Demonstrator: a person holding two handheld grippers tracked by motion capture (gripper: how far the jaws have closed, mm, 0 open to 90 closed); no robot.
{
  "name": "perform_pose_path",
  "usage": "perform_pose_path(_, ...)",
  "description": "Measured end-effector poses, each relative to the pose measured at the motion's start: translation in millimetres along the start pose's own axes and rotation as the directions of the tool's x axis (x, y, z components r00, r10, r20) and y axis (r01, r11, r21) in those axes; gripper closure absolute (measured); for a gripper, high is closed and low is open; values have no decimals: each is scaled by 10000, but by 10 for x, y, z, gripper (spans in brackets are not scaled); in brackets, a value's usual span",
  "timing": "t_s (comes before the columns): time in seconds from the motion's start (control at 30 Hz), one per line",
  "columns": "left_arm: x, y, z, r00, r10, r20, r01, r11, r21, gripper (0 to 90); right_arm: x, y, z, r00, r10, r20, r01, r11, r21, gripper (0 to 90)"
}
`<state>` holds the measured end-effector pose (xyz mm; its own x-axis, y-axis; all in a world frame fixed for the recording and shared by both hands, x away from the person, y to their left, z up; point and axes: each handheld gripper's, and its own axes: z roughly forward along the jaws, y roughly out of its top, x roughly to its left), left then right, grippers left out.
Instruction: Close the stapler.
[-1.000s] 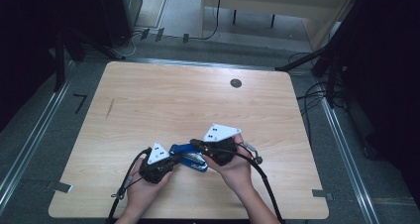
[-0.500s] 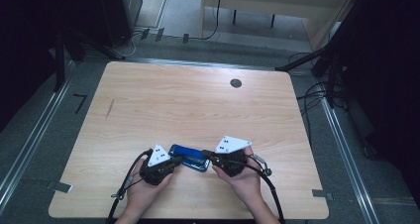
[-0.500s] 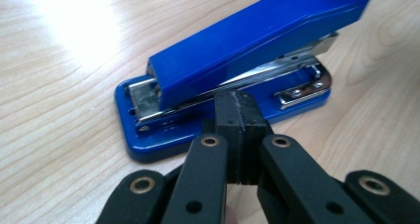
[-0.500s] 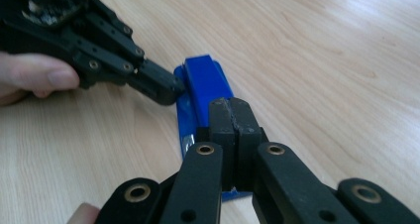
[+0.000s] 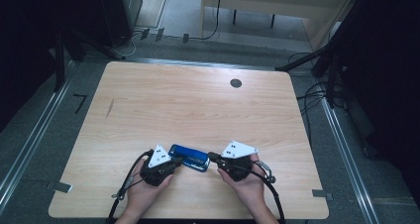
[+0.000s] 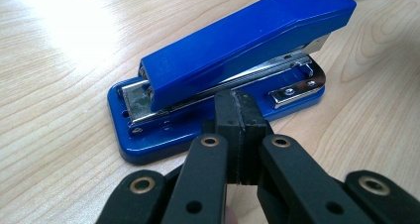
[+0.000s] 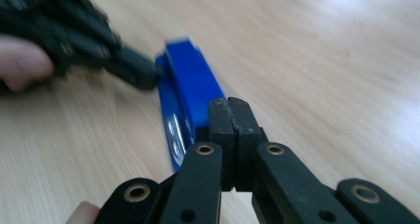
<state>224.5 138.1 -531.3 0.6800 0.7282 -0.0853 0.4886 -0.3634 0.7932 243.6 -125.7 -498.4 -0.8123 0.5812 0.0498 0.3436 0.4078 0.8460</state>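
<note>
Fingers (image 6: 240,120) pressed together, both grippers, empty | blue stapler (image 5: 188,157) between | wooden table (image 5: 163,105) | dark room, floor cables (image 5: 317,92)

Readable text: none can be made out in any view.
Stapler (image 6: 233,50): a faint embossed mark sits on the blue top near its hinge end, too small to read.
Table (image 5: 163,110): plain wood grain, bearing no lettering or signs.
</note>
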Motion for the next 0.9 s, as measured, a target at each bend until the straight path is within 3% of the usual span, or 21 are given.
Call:
perform_pose_path(0.13,-3,1,6,10000,1,3,-1,10000,21,900,52,106,36,9997,-185,-162,184,9998,-102,900)
perform_pose_path(0.37,-5,2,10,10000,-13,-14,13,10000,46,900,86,82,103,9992,-275,-287,275,9996,1,900)
perform_pose_path(0.5,-5,3,8,10000,60,-44,-59,9999,96,900,94,4,139,9995,-45,-319,48,10000,84,900)
perform_pose_path(0.57,-4,3,8,10000,60,-23,-60,9999,102,900,93,-31,142,9975,447,-549,-456,9988,-153,900)
perform_pose_path(0.73,-4,0,4,10000,40,-20,-40,10000,36,900,120,-63,151,9989,358,-312,-363,9992,-144,900)
perform_pose_path(0.9,-1,0,2,10000,4,2,-4,10000,17,900,119,-66,150,9977,603,-296,-609,9980,-175,900)
